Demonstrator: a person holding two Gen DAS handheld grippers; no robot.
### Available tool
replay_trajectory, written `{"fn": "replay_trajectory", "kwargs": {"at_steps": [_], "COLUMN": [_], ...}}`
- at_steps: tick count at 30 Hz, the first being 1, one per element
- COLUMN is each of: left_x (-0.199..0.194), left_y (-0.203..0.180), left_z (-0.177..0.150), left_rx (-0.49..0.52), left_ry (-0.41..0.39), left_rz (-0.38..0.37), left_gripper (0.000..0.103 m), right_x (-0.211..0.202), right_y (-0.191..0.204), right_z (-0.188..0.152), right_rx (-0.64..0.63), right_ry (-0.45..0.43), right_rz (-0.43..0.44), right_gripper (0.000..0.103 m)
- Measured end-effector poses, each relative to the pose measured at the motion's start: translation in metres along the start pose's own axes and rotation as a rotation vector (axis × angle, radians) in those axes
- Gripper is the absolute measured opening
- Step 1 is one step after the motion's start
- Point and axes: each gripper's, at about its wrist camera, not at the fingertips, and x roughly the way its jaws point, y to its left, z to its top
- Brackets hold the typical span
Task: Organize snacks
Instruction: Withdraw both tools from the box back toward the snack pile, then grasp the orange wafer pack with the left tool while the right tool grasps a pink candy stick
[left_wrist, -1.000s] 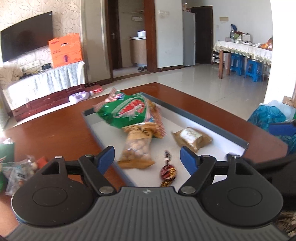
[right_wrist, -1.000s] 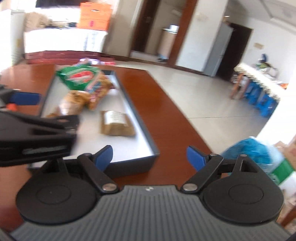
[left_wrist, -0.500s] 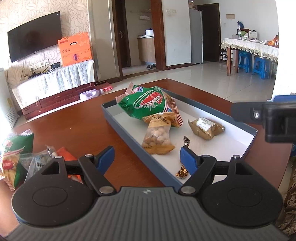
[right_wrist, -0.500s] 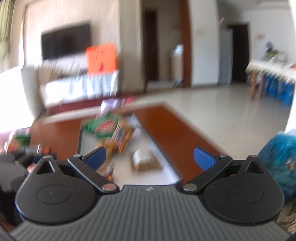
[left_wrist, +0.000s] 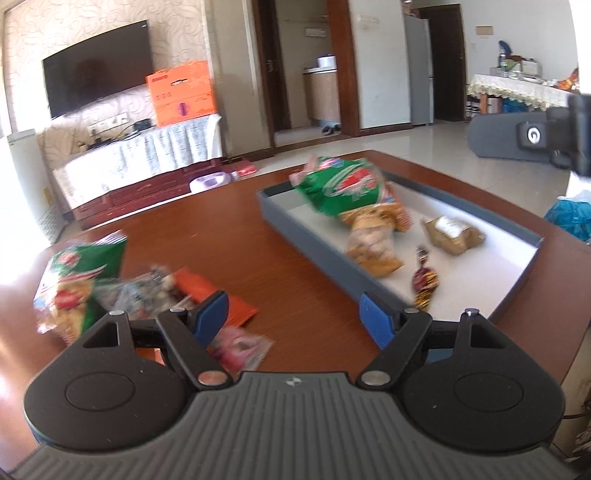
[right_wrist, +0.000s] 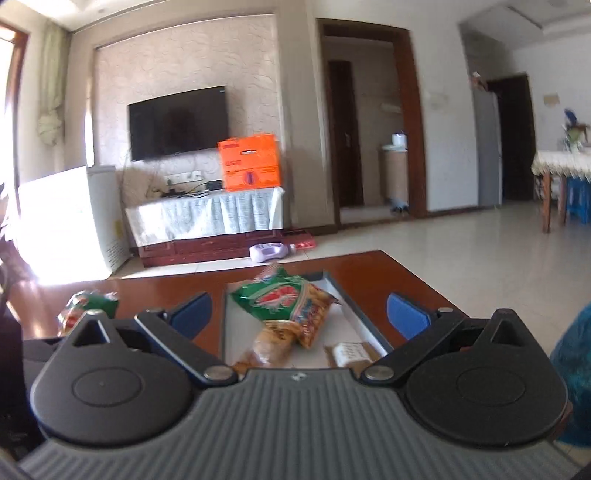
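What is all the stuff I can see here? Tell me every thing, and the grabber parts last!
tray: one, grey with white floor, on the table.
table: one, red-brown wood.
big snack bag: one, green and red, at the tray's far end.
nut bag: one, clear and tan, in the tray.
small packet: one, brown with white label, in the tray.
wrapped candy: one, dark red, in the tray.
loose snacks: several, mixed colours, on the table left of the tray.
TV: one, black, on the wall.
box: one, orange, beside the TV.
left gripper: blue fingers, open, empty.
right gripper: blue fingers, open, empty.
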Motion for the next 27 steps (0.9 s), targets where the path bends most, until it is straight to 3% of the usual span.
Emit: {"fn": "replay_trajectory", "kwargs": {"at_steps": [6, 13, 18, 27], "left_x": [-0.004, -0.002, 0.002, 0.015], "left_y": [0.033, 0.075, 0.089, 0.078], "left_z": [-0.019, -0.032, -0.037, -0.027], "left_rx": [-0.034, -0.116, -0.147, -0.155], "left_ry": [0.042, 0.076, 0.091, 0.094], "left_rz": [0.080, 0.138, 0.141, 0.068], "left_gripper": [0.082, 0.082, 0.082, 0.081], "right_x": [0.002, 0.006, 0.016, 0.022], "right_y": [0.064, 0.097, 0.115, 0.095], "right_z": [0.001, -0.003, -0.009, -0.007], "right_rx": [-0.096, -0.127, -0.177, -0.137], "right_ry": [0.017, 0.052, 0.099, 0.126], "right_rz": [0.200, 0.325, 0.334, 0.324], "right_gripper": [0.103, 0.103, 0.103, 0.103]}}
